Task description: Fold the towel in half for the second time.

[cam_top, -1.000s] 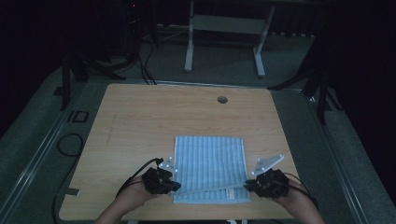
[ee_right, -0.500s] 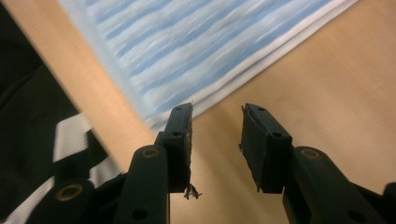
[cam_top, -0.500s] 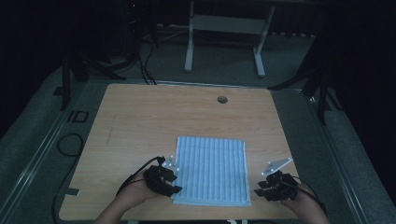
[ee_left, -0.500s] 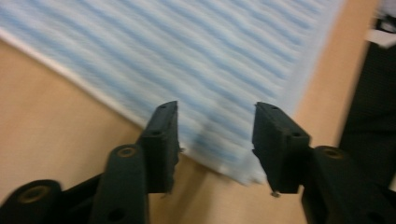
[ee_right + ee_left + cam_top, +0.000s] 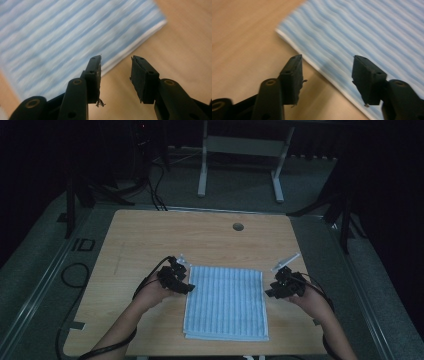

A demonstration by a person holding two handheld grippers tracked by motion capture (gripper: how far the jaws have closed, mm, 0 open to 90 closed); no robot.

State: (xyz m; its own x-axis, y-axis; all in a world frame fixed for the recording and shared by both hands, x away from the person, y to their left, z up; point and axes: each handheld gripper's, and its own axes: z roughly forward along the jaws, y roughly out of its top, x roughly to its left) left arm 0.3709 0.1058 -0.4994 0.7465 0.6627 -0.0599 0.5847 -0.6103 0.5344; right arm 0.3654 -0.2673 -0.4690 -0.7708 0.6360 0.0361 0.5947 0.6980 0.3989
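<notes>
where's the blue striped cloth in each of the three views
High view: the blue striped cloth lies on the table's near half, between the two grippers.
Left gripper view: it covers the upper right, its white-hemmed edge running under the open jaws.
Right gripper view: it covers the upper left, a corner at upper right.
Shared landmark: the cloth's white hem against the wooden table.

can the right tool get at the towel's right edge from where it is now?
Probably yes. The right tool sits open just beside the striped towel, its right edge close ahead of the jaws, with bare table between and nothing in the way.
</notes>
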